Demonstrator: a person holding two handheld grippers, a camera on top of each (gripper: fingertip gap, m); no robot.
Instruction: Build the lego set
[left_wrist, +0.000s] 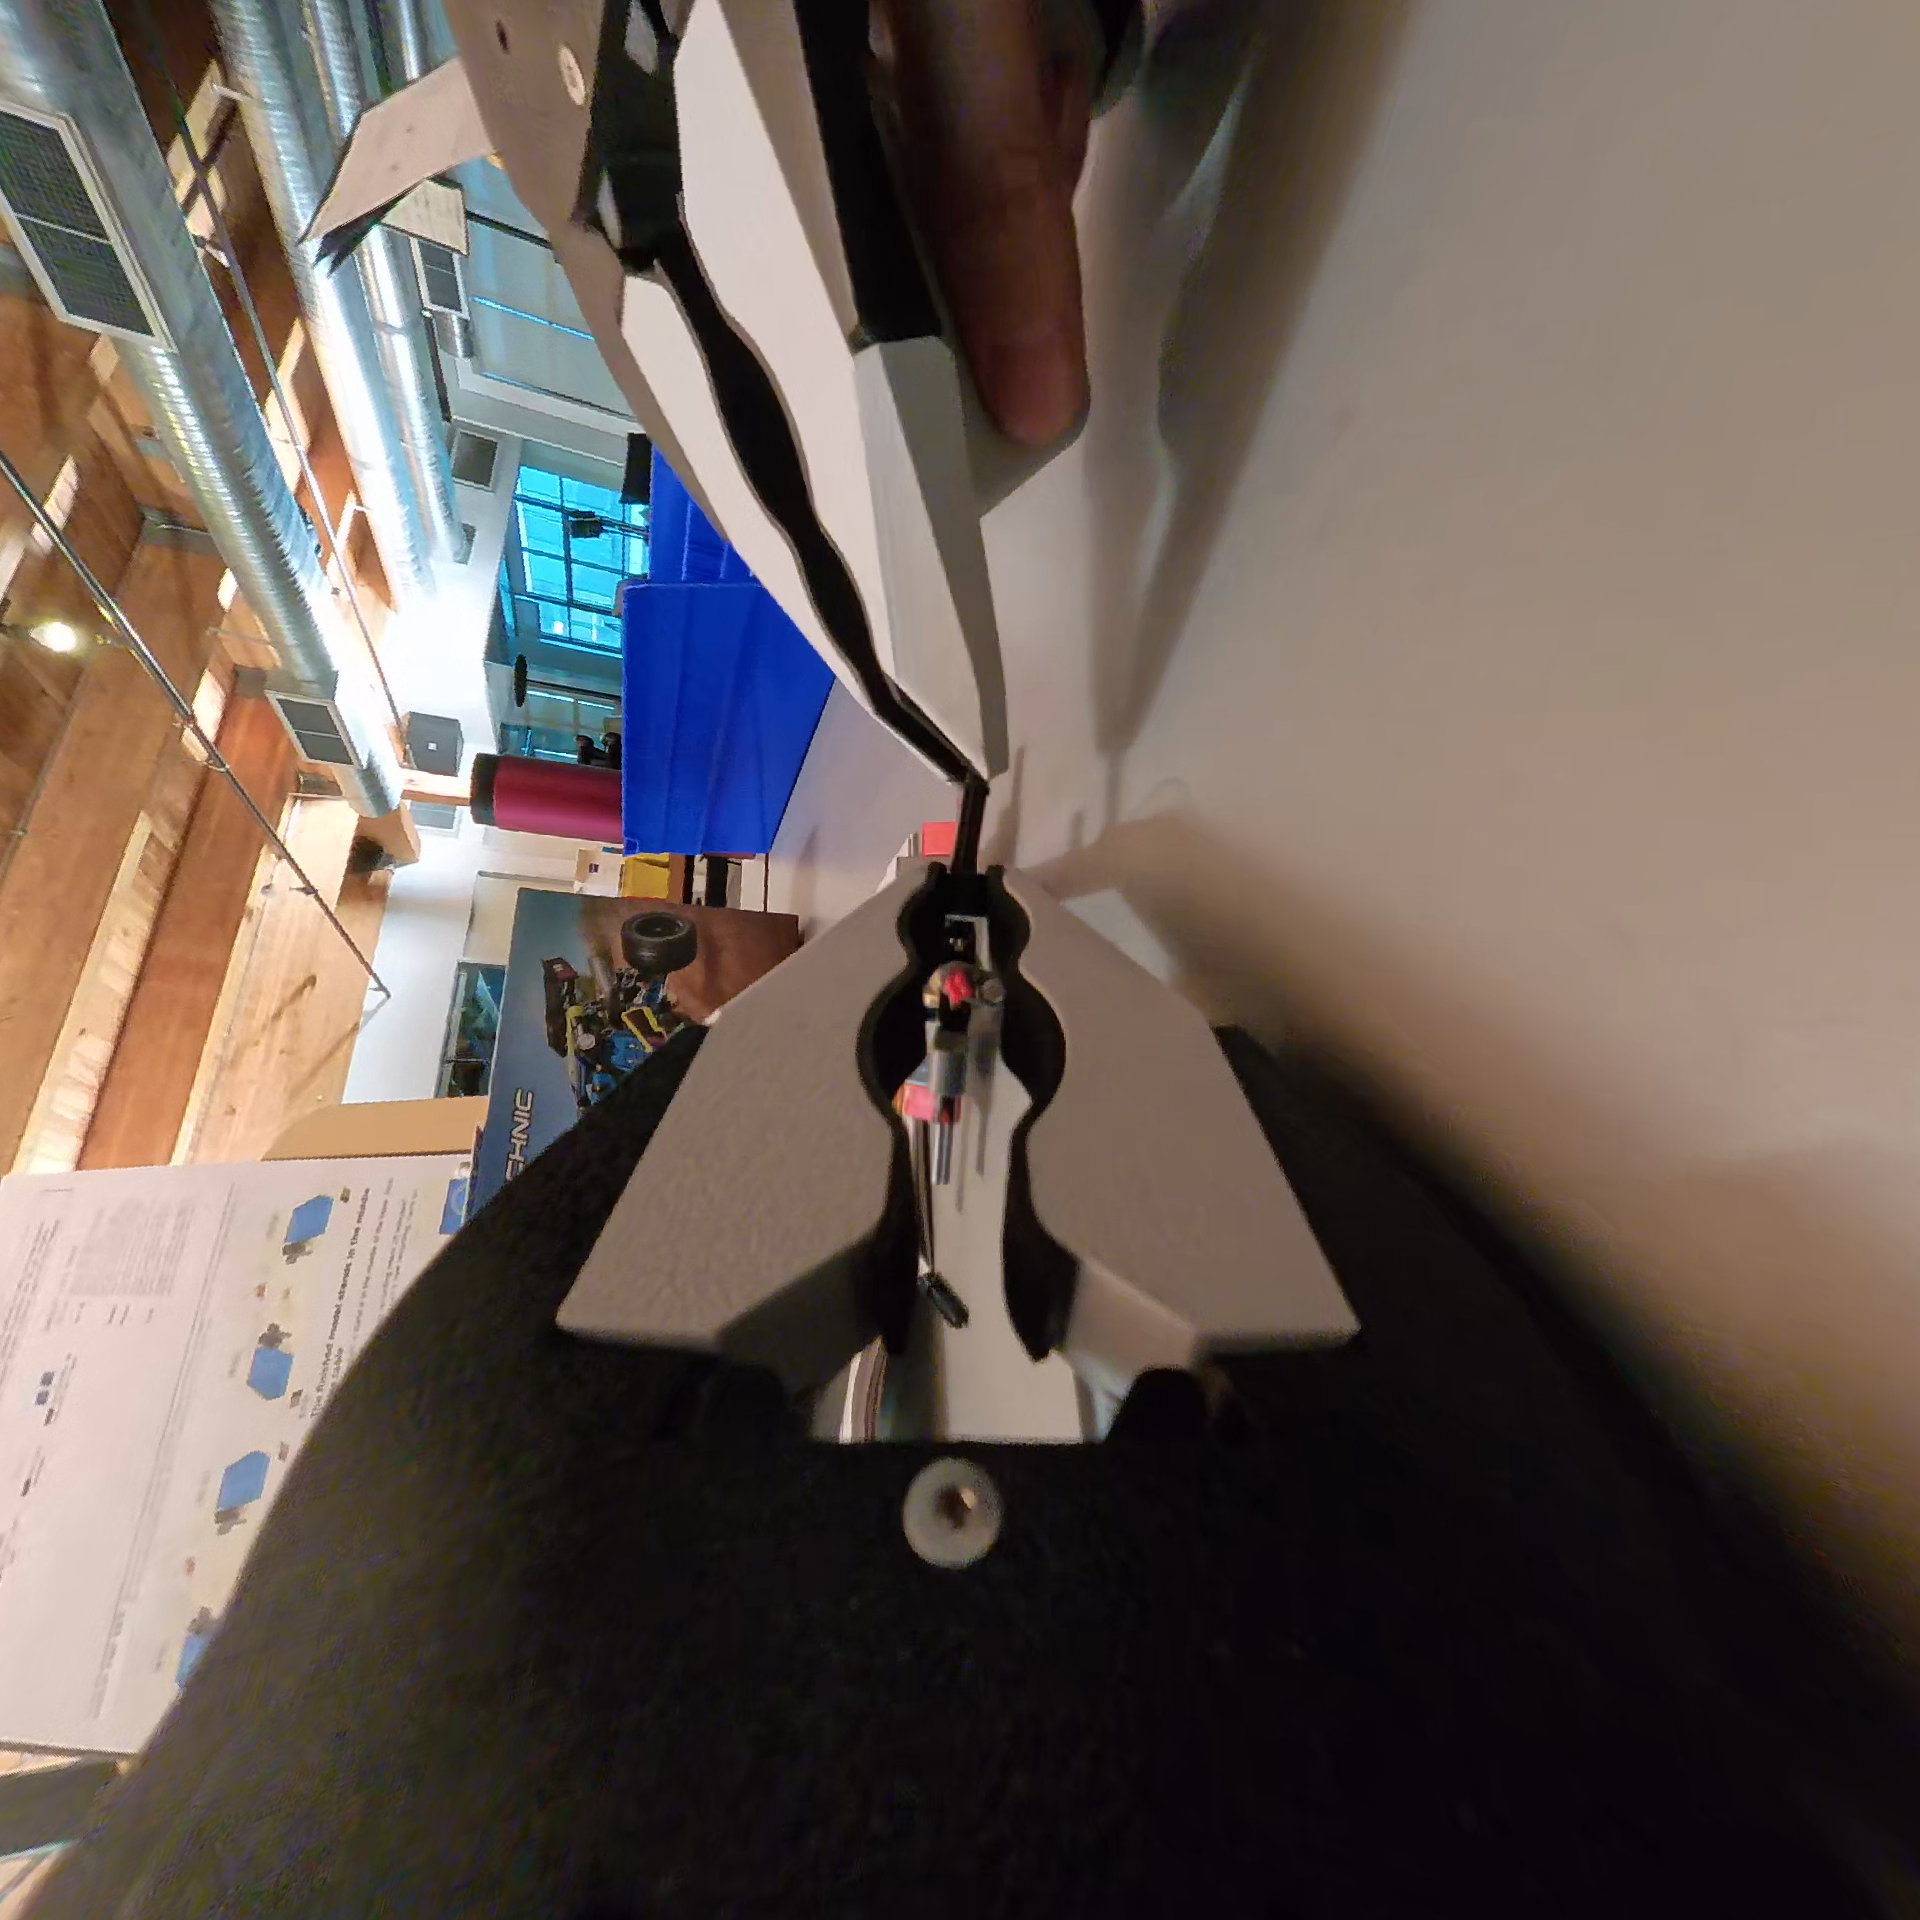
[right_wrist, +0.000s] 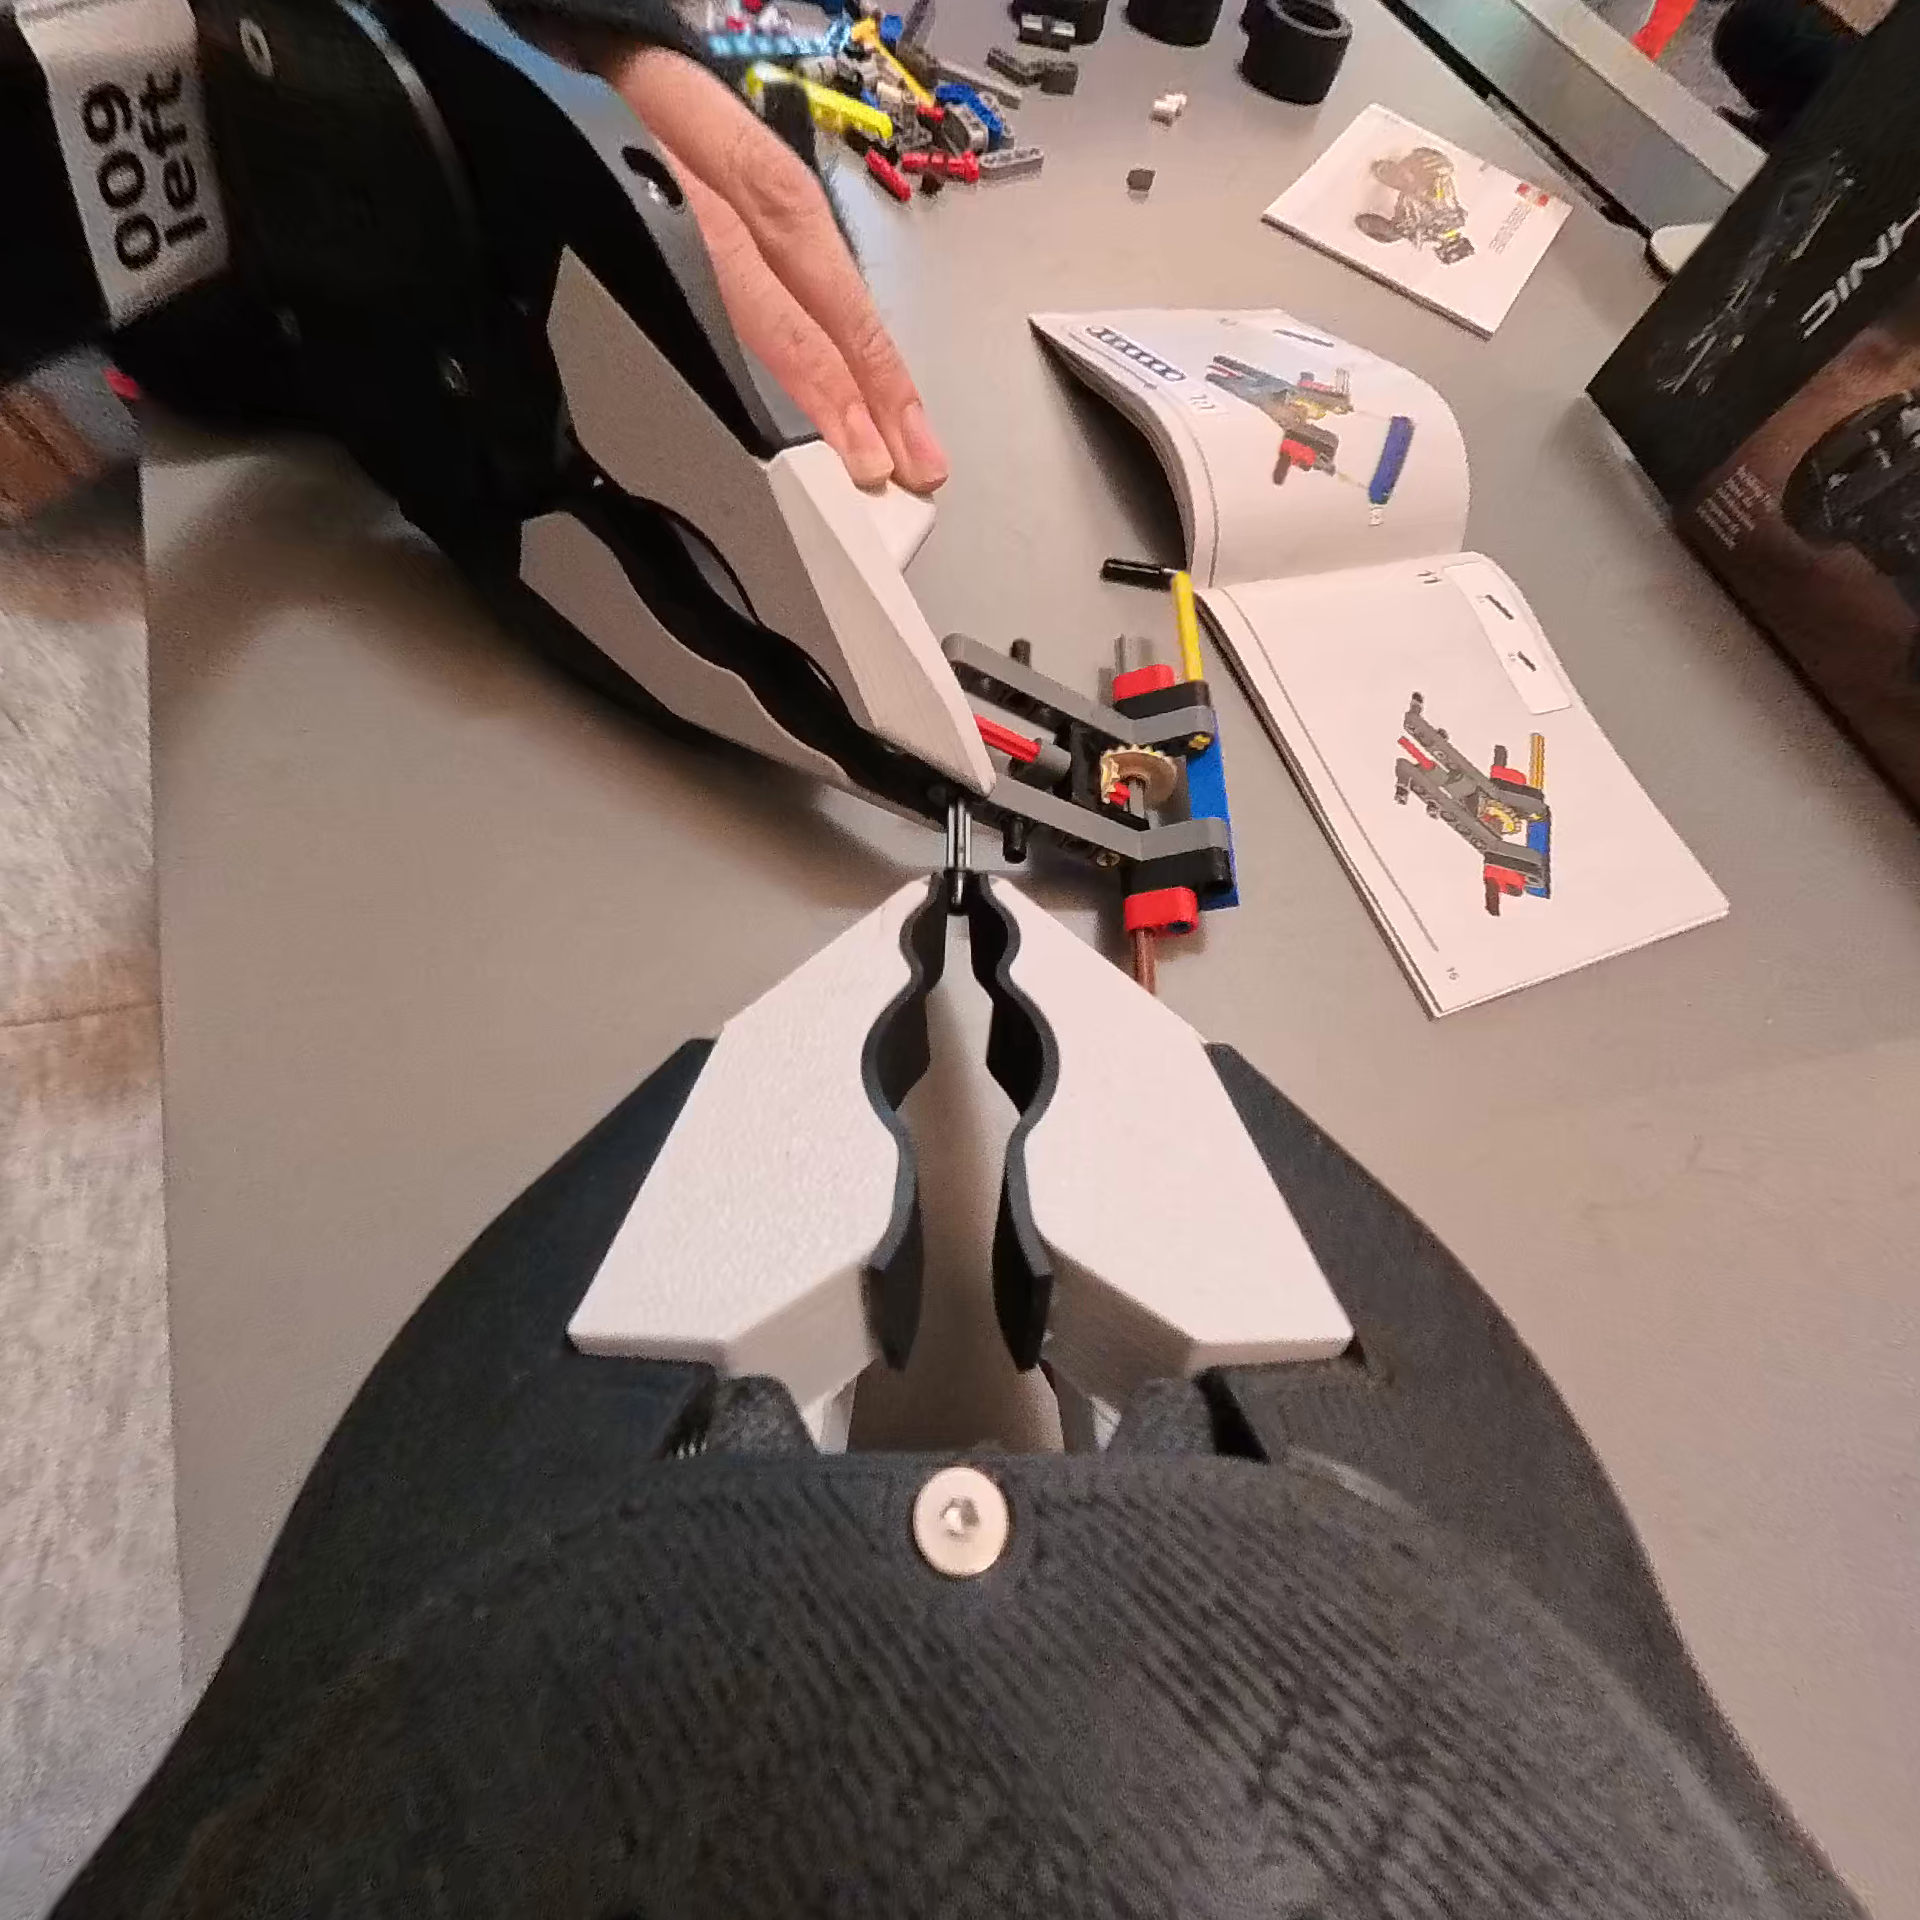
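The partly built lego assembly (right_wrist: 1101, 717), with grey beams, red and blue parts and a tan gear, lies on the grey table (right_wrist: 520, 987). My left gripper (right_wrist: 961, 784) comes in from the upper left and is shut on the near end of its grey beam. In the left wrist view, the left gripper (left_wrist: 966, 883) shows the assembly (left_wrist: 948, 1039) through the gap between its fingers. My right gripper (right_wrist: 956, 888) is shut on a small black pin (right_wrist: 958, 831). The pin's far end meets the left gripper's tips. The right gripper (left_wrist: 971, 774) and pin (left_wrist: 971, 821) also show in the left wrist view.
An open instruction booklet (right_wrist: 1455, 769) lies right of the assembly, with a leaflet (right_wrist: 1418, 213) behind it. Loose parts (right_wrist: 883, 94) and black tyres (right_wrist: 1294, 47) lie at the back. The set's box (right_wrist: 1787, 343) stands at the right. A hand (right_wrist: 810, 312) rests on the left gripper.
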